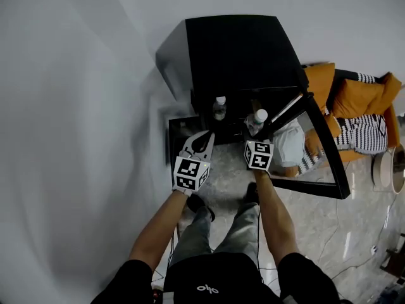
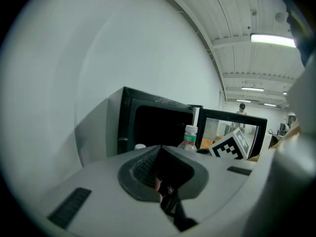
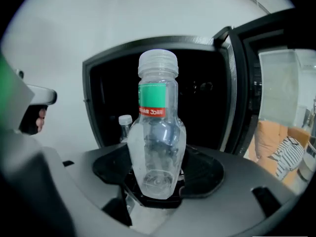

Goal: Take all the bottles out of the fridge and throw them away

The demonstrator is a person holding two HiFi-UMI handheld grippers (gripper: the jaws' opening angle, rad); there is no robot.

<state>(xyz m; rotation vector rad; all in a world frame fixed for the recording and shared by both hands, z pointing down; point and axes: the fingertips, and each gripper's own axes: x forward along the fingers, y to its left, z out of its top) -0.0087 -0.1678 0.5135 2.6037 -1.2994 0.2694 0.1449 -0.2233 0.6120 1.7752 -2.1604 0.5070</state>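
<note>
A black fridge stands against the wall with its glass door swung open to the right. My right gripper is shut on a clear bottle with a green label, holding it upright by its lower part in front of the opening; the left gripper view shows this bottle too. A second capped bottle stands inside the fridge at the left, behind the held one. My left gripper hovers before the fridge's lower left, jaws together and empty.
An orange sofa with striped cushions stands to the right of the open door. A round white object sits at the far right. Cables lie on the tiled floor. A plain white wall runs along the left.
</note>
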